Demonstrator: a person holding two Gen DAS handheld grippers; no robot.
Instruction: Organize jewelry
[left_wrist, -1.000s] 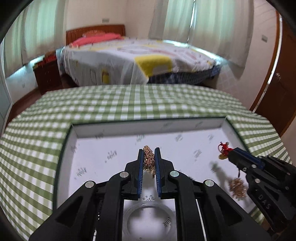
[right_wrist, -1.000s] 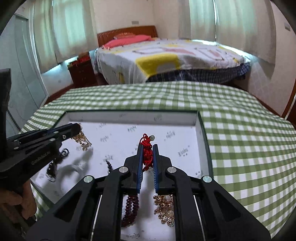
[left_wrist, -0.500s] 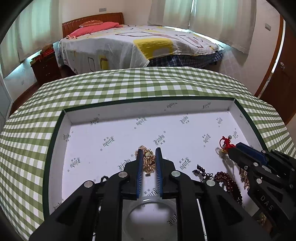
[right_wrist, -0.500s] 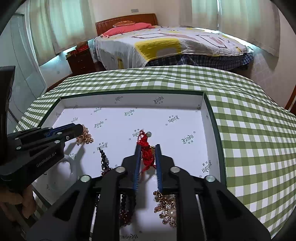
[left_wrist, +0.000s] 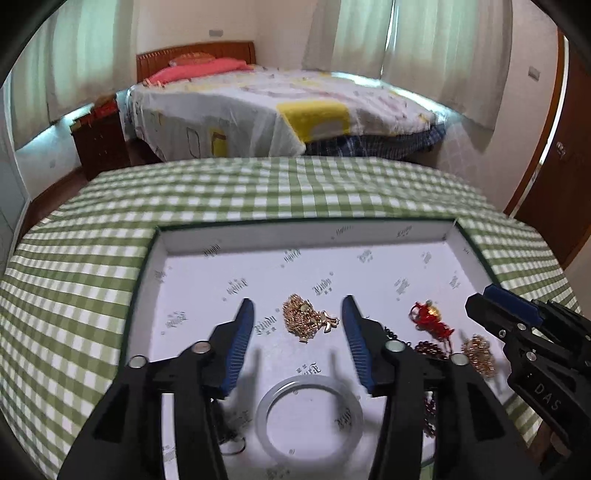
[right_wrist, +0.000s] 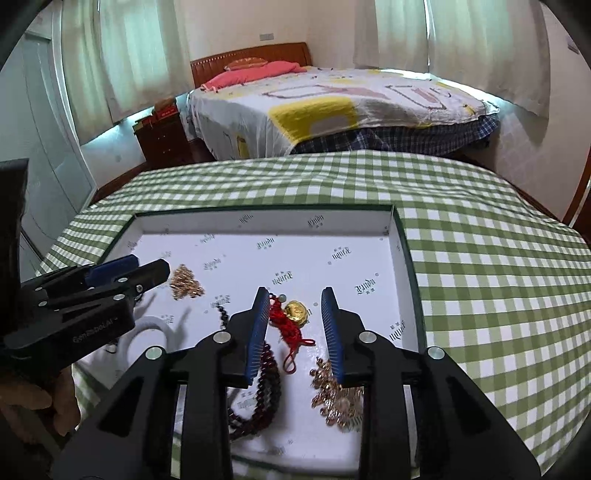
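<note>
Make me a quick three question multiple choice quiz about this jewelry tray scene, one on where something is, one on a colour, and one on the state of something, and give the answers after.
1. Where does the gold chain lie?
A. On the checked tablecloth outside the tray
B. On the tray floor, ahead of the left gripper, between its fingers
C. Inside the clear bangle

2. What colour is the cord of the knotted charm in front of the right gripper?
A. Red
B. Green
C. White

3. What is the state of the left gripper?
A. Clamped on the chain
B. Opening, pads clear of the chain
C. Holding the bangle

Answers:
1 B: the chain rests on the white printed floor between the blue pads.
2 A: red cord beside a gold ornament.
3 B: there are gaps on both sides of the chain; the bangle lies untouched below.
</note>
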